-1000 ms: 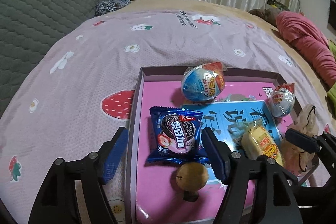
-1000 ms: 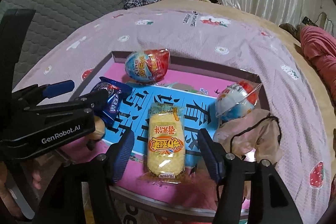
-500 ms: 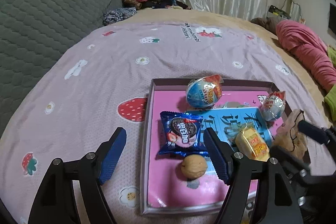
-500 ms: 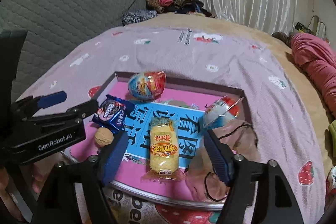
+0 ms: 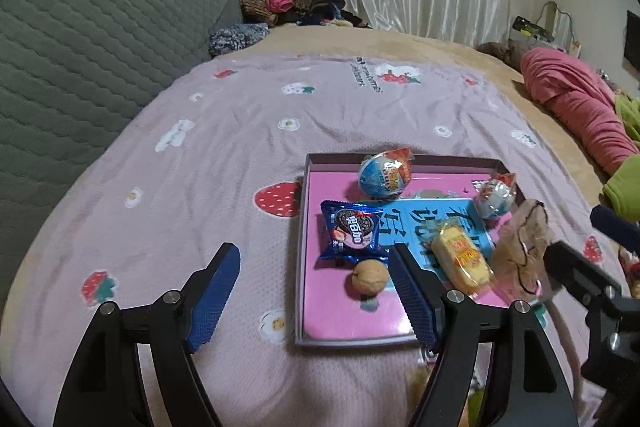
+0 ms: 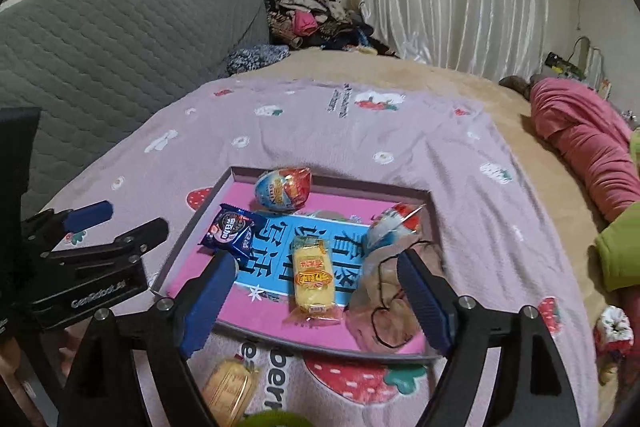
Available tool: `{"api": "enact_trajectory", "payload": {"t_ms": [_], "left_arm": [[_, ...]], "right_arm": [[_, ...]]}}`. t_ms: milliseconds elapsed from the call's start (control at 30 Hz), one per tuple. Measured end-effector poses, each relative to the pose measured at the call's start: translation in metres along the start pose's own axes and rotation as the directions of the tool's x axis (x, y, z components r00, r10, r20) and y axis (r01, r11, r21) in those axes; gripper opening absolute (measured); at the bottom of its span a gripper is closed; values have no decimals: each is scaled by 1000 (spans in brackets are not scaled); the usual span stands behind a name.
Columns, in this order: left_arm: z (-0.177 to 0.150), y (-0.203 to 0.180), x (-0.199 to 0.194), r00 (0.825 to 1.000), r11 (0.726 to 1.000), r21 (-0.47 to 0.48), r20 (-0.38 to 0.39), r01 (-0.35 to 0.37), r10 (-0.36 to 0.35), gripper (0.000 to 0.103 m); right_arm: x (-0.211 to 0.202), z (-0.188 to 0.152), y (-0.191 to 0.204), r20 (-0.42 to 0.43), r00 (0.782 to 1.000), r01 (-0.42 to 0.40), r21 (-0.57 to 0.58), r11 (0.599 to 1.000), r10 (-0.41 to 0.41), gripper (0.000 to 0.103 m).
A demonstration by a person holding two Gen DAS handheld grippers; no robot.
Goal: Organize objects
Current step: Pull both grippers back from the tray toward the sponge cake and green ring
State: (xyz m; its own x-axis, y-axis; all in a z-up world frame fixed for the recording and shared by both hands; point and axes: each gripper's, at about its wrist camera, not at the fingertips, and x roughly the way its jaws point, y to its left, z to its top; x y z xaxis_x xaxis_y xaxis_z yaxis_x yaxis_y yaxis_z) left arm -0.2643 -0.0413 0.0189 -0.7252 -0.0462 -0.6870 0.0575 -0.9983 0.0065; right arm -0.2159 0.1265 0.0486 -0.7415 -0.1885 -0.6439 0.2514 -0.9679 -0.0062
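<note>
Both pairs of jaws stand wide apart and hold nothing. In the right wrist view the right gripper point(image 6: 316, 301) frames the near end of a yellow wrapped cake point(image 6: 313, 271), which lies just beyond the blue pads at lower centre of the frame, its long axis running away from the camera, roughly in line with the fingers, so the jaws would close across its narrow width. Touching the right pad's side is a crumpled pinkish plastic bag point(image 6: 390, 301) with a dark cord, slumped over the tray's near right corner. The shallow pink tray point(image 6: 332, 183) sits on the strawberry-print bedspread point(image 6: 460, 155); farther back in it lie a blue Oreo packet point(image 6: 231, 231) at left, one foil-wrapped chocolate egg point(image 6: 285, 189) against the far wall and a second egg point(image 6: 394, 227) at right, just behind the bag. Outside the tray, at the bottom of the frame below the left pad, a tan wrapped snack point(image 6: 232, 389) rests on the bed; it looks like the one item not yet gathered in. In the left wrist view the left gripper point(image 5: 316, 293) hangs mostly over bare bedspread at lower centre, with its right pad over the tray's left part; a walnut point(image 5: 370, 277) lies just inside that pad, with the Oreo packet touching it beyond. By my reading the right gripper is the nearer to the cake, and the left the nearer to the walnut.
</note>
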Motion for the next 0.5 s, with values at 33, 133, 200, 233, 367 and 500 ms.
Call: {"api": "enact_trajectory", "payload": {"t_ms": [33,133,200,233,367,500], "left_arm": [[0,1,-6,1000,1000,0,2,-3,3,78],[0,3,-30,1000,1000,-8,14,10,-9,78],[0,4,-45,1000,1000,-7,22,13,-13,80],[0,5,-54,1000,1000,-6,27,14,-14,82],[-1,4,-86,999,1000,7,54,4,-5,83],[-5,6,-118,998,1000,13,70,0,-1,83]], "right_arm": [[-6,1,0,0,1000,9,-3,1000,-9,83],[-26,4,0,13,999,36,-6,999,-36,84],[-38,6,-1,17,999,46,-5,999,-46,84],[-48,7,-1,23,999,50,-5,999,-49,84],[-77,8,0,46,997,62,-3,998,-62,88],[-107,9,4,69,995,72,-9,997,-71,89]]}}
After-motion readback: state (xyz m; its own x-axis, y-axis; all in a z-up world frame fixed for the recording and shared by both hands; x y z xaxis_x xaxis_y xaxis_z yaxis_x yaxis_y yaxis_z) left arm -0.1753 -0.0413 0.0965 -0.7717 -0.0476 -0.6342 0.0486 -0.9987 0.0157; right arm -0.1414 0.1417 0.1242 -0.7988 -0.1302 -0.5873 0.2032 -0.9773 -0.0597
